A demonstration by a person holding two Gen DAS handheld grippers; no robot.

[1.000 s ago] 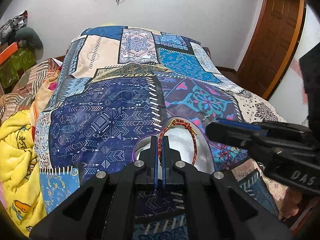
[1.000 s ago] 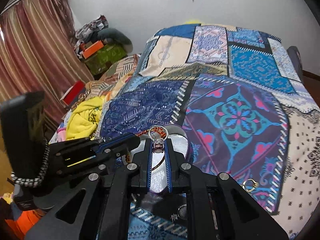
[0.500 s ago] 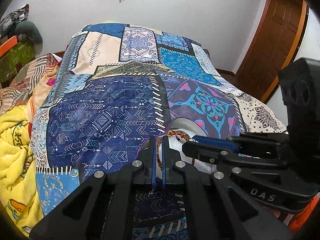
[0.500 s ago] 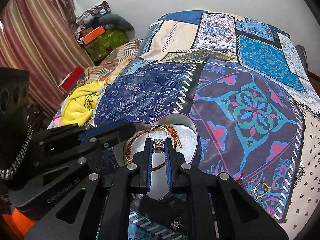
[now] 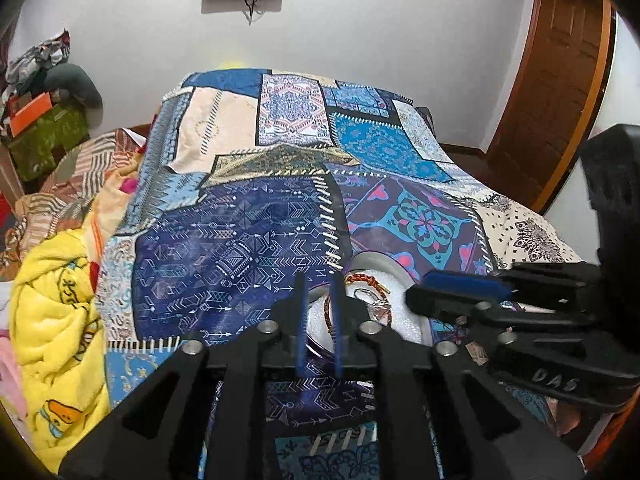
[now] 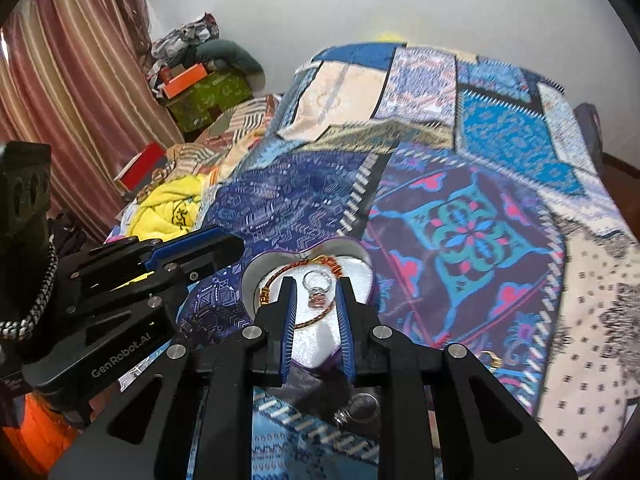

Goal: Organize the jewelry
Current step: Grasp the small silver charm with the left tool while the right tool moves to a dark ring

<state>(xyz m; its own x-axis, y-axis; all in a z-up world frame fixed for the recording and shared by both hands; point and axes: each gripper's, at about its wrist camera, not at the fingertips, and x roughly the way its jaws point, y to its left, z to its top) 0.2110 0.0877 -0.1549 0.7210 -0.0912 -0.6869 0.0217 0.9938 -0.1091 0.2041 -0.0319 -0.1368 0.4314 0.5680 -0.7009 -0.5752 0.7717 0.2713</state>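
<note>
Item: heart-shaped tin [image 6: 370, 268], white-lined, resting on patchwork bedspread [image 6: 460, 232]. Contents: red-and-gold cord bracelet [image 6: 320, 264] curled along inner wall; silver ring [image 6: 318, 286] with reddish stone lying on lining, inside bracelet's loop.

Right gripper [image 6: 317, 296]: jaws parted, nothing held, poised directly above ring. Left gripper [image 5: 319, 300]: jaws narrowly parted, empty, over tin's near-left edge, bracelet just beyond tips. Neither touching contents, as far as visible.

Outstanding stock on bedspread: gold ring [image 6: 490, 358] right of tin; round metallic piece [image 6: 358, 408] near front, partly hidden behind right gripper frame, kind not discernible.

Step in hand, judged: release of both pieces into tin complete or nearly so; withdrawal next.

Handling notes: lift straight up, jaws kept apart, to avoid snagging bracelet cord or flicking ring out. Avoid nudging tin rim; light tin on soft cloth likely to tip. Gold ring a plausible next pick; low, flat approach advised.
</note>
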